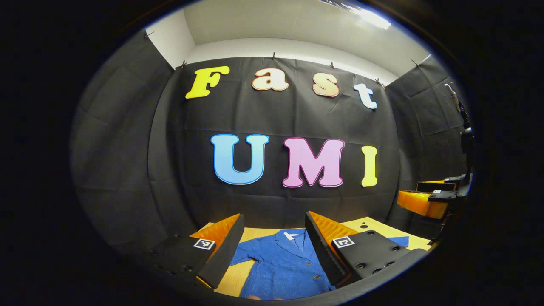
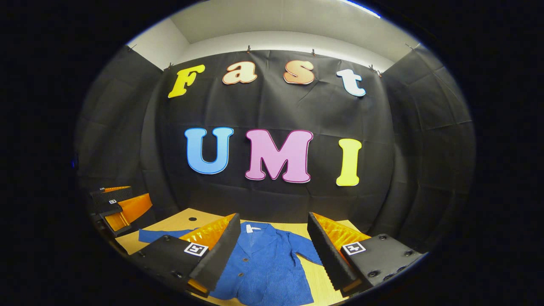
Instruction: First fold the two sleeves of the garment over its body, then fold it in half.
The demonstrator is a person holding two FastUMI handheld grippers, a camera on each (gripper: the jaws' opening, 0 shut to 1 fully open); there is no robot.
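A blue buttoned shirt (image 1: 282, 265) lies flat on the wooden table (image 1: 374, 227), collar toward the back wall. Its sleeves are spread out to both sides; one sleeve tip (image 1: 400, 241) shows past my right finger. My left gripper (image 1: 273, 221) hovers open above the shirt's chest, holding nothing. In the right gripper view the same shirt (image 2: 263, 265) lies below my right gripper (image 2: 273, 217), which is also open and free. One sleeve (image 2: 159, 235) stretches left and the other sleeve (image 2: 304, 248) right. The other gripper (image 2: 121, 206) hangs at the far left.
The table (image 2: 178, 219) has a small dark hole (image 2: 192, 219) near its back left corner. Black cloth walls close in the booth on three sides. In the left gripper view the right gripper (image 1: 427, 197) floats at the right edge, above the table.
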